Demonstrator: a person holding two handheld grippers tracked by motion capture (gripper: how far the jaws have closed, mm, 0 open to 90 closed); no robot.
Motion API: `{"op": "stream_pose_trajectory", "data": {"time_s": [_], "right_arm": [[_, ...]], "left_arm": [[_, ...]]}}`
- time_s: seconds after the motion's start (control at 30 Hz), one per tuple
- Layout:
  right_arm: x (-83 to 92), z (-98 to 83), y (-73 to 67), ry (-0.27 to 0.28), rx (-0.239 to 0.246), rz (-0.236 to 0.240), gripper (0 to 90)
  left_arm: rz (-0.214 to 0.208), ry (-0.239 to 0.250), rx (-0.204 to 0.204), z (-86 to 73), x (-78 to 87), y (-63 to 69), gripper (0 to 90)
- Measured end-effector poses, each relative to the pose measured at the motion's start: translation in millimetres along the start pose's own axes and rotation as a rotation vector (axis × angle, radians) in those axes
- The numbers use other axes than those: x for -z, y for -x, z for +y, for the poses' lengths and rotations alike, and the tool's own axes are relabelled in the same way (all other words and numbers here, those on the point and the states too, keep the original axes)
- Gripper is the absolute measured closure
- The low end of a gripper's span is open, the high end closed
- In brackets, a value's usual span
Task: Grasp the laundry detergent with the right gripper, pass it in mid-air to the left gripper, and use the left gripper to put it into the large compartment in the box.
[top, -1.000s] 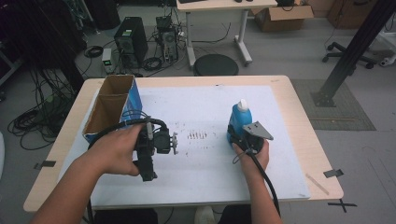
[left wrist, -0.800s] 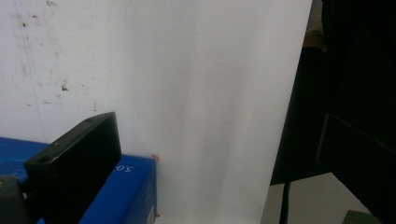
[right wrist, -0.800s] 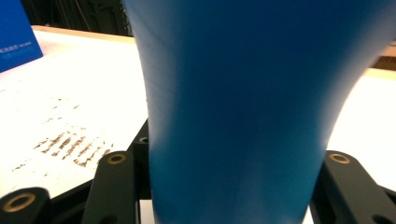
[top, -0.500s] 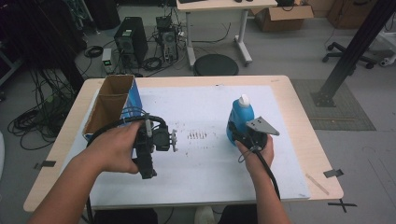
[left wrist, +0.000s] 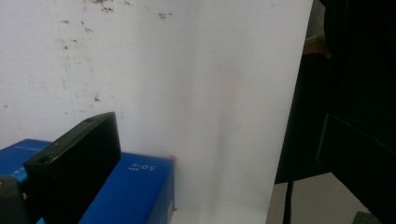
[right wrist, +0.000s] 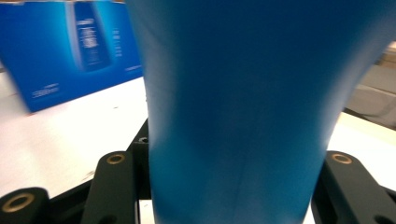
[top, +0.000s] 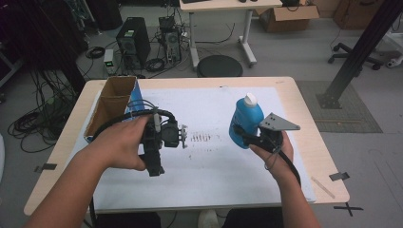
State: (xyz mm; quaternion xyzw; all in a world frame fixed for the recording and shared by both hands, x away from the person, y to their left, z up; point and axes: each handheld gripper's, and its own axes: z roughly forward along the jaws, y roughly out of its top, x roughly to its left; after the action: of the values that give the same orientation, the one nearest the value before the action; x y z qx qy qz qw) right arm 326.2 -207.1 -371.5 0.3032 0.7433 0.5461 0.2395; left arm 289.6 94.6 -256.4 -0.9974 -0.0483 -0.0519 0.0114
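Observation:
A blue bottle (top: 244, 121) with a white cap hangs just above the white paper, upright, with my right gripper (top: 248, 138) shut on its lower body. In the right gripper view the bottle (right wrist: 233, 107) stands between both jaws and touches them. My left gripper (top: 177, 135) is held in a hand over the paper's left part, just right of an open blue cardboard box (top: 113, 102). In the left gripper view (left wrist: 210, 130) one jaw stands at the far left and the box's corner (left wrist: 135, 191) lies beside it; the jaws look wide apart with nothing gripped.
A white paper sheet (top: 214, 185) with a row of dark marks (top: 202, 137) covers most of the wooden table (top: 304, 99). The box (right wrist: 79, 51) stands at the left edge. Beyond the table are a round stool (top: 219, 65), computers and cables on the floor.
My right gripper has risen a little with the blue bottle in it. The left hand has lifted slightly; the box has stayed where it was.

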Motion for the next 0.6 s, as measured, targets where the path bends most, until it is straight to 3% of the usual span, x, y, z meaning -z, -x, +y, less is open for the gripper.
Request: {"op": "stream_pose_trajectory", "data": {"time_s": [0.37,0.6], "right_arm": [[20.3,14.9,2.3,-0.056,0.117,0.209,45.5],[20.3,15.6,-9.9,-0.070,0.180,0.337,45.4]], "left_arm": [[-0.009,0.000,-0.012,11.3,11.3,-4.4,0.2],[-0.021,0.006,-0.023,21.7,16.1,-6.8,0.2]]}}
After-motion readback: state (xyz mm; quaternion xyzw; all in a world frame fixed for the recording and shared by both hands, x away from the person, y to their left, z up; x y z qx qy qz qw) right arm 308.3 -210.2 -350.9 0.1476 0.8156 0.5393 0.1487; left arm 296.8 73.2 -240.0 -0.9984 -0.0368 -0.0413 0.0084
